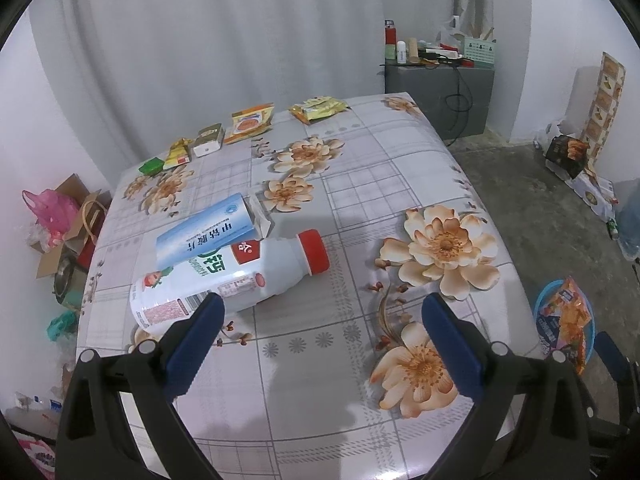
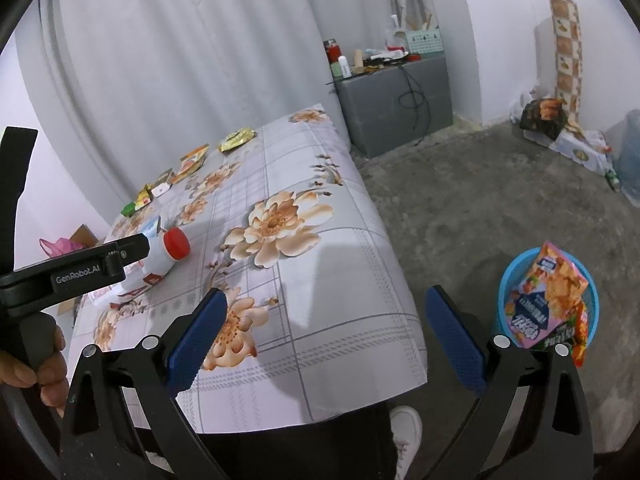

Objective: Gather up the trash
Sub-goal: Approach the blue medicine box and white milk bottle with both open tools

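- One round blue basket [image 2: 506,280] stands on the floor beside our table [image 2: 340,300], holding crinkled snack bags [image 2: 548,300].
- One white plastic bottle [image 1: 224,276], red-capped, lies touching one blue carton [image 1: 208,232].
- Five wrappers [image 1: 248,122] line the far edge.
- Our left gripper [image 1: 320,308] and right gripper [image 2: 326,302]: jaws apart, empty.

A table covered in a grey checked cloth with large orange flowers [image 1: 360,208] fills the middle. Pale curtains [image 1: 200,40] hang along the far wall. At far right a grey cabinet [image 1: 438,88] carries a red flask [image 1: 389,36] and other clutter, with a black cable hanging down its front. An open cardboard box [image 1: 60,248] sits on the floor at left.
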{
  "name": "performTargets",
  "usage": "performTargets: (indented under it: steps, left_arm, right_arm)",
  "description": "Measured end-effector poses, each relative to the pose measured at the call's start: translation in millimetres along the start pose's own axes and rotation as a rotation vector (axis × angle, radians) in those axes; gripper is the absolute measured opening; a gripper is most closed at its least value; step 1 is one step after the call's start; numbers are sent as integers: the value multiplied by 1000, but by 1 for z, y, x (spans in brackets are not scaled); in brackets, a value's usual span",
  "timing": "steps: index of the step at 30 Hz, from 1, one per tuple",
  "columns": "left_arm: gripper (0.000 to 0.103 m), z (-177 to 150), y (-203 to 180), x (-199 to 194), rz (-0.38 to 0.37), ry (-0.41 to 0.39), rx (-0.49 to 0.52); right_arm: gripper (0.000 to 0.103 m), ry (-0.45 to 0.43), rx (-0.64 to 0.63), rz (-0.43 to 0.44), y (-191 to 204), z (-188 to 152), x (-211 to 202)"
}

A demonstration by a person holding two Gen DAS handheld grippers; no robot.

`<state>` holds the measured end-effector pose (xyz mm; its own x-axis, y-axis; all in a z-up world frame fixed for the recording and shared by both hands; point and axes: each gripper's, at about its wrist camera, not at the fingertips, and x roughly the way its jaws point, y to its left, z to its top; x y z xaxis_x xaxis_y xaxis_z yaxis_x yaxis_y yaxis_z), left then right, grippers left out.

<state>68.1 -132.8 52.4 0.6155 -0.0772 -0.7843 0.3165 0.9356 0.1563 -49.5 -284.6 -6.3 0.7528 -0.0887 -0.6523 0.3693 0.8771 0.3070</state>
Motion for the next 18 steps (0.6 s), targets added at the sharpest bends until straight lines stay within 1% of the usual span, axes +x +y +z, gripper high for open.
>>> performTargets:
  steps: [12, 18]
  left_arm:
    - [97, -1, 1, 0, -5, -4, -5]
    - [97, -4, 16, -8, -27, -31, -26]
  right_arm:
    - [95, -1, -6, 0, 2, -1, -2]
    - [95, 1, -54, 7, 20, -8, -3]
